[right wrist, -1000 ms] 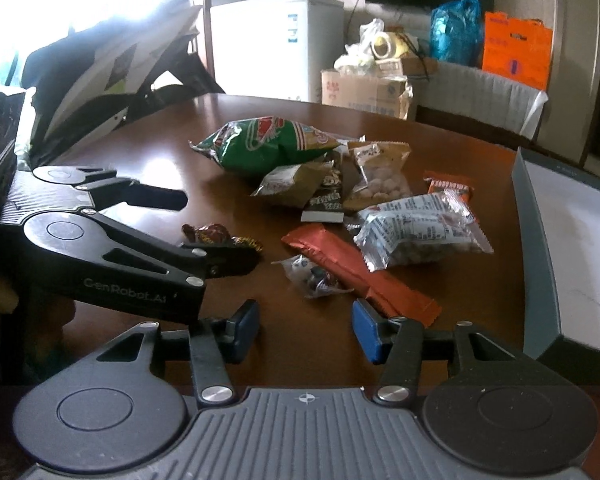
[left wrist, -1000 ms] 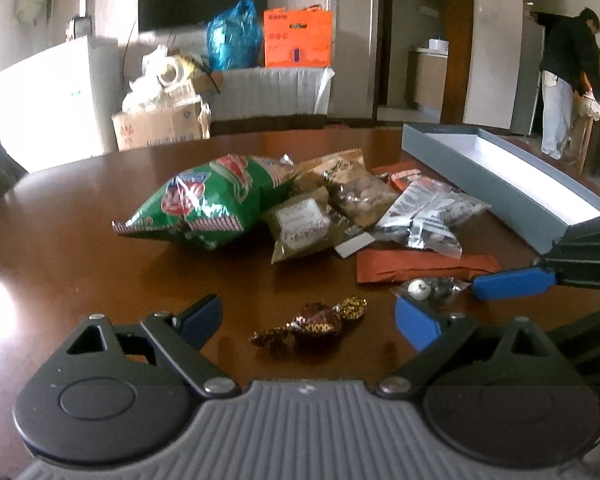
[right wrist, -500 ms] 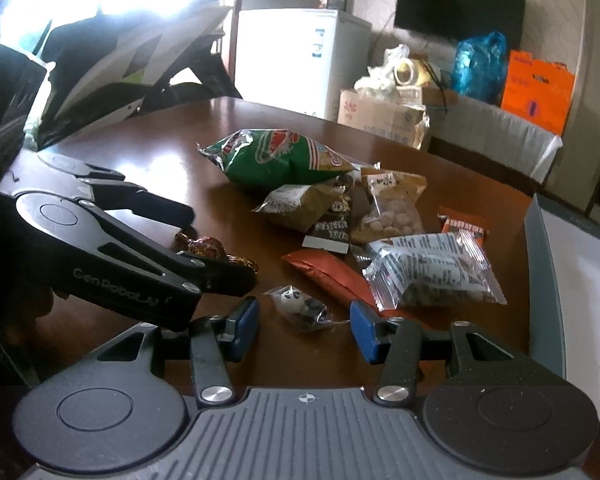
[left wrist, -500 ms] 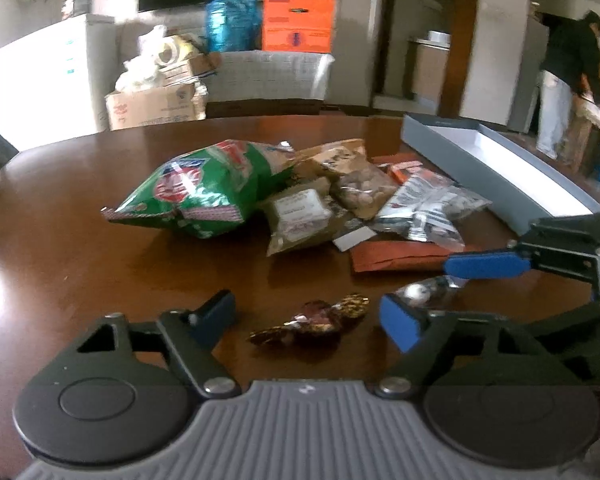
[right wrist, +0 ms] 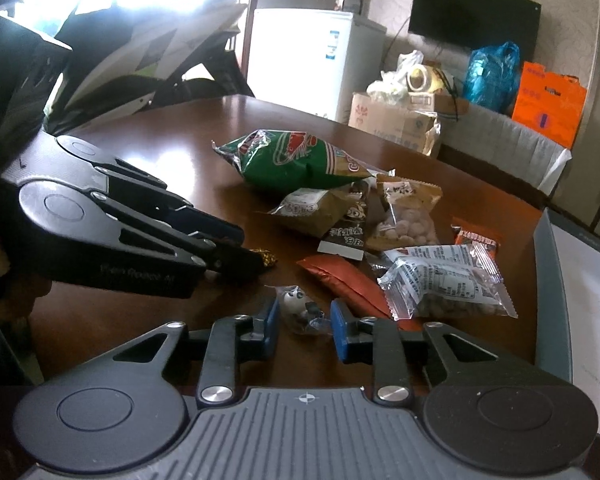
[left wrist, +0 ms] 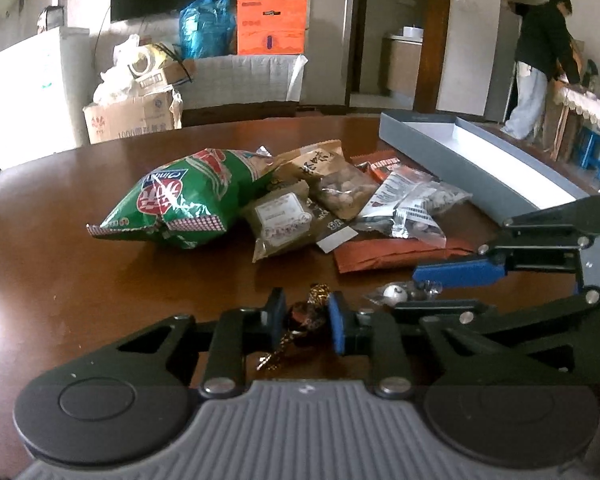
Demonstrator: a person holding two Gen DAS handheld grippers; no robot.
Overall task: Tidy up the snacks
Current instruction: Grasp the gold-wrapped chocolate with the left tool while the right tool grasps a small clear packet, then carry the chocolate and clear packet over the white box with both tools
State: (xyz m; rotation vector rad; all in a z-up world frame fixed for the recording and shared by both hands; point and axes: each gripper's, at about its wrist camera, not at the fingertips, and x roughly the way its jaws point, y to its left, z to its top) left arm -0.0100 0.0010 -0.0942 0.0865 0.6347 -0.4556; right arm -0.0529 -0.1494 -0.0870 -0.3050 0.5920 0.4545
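My left gripper (left wrist: 306, 320) is shut on a red-and-gold foil candy (left wrist: 305, 317) just above the brown table (left wrist: 60, 280). In the right wrist view the left gripper (right wrist: 256, 260) comes in from the left, and only the candy's gold end (right wrist: 269, 258) shows. My right gripper (right wrist: 305, 326) has its jaws closing around a clear-wrapped candy (right wrist: 300, 308) that lies on the table, with a thin gap still beside the right pad. From the left wrist view the right gripper (left wrist: 420, 290) reaches in from the right over that clear-wrapped candy (left wrist: 400, 292).
A snack pile lies beyond: a green chip bag (left wrist: 188, 200), brown packets (left wrist: 284, 216), a clear bag of nuts (right wrist: 444, 284) and a flat orange packet (left wrist: 392, 250). An open grey box (left wrist: 480, 164) sits at the right. A person stands far back right.
The left jaws have closed from wide open onto the foil candy. The right jaws have narrowed around the clear-wrapped candy, which now lies between them.
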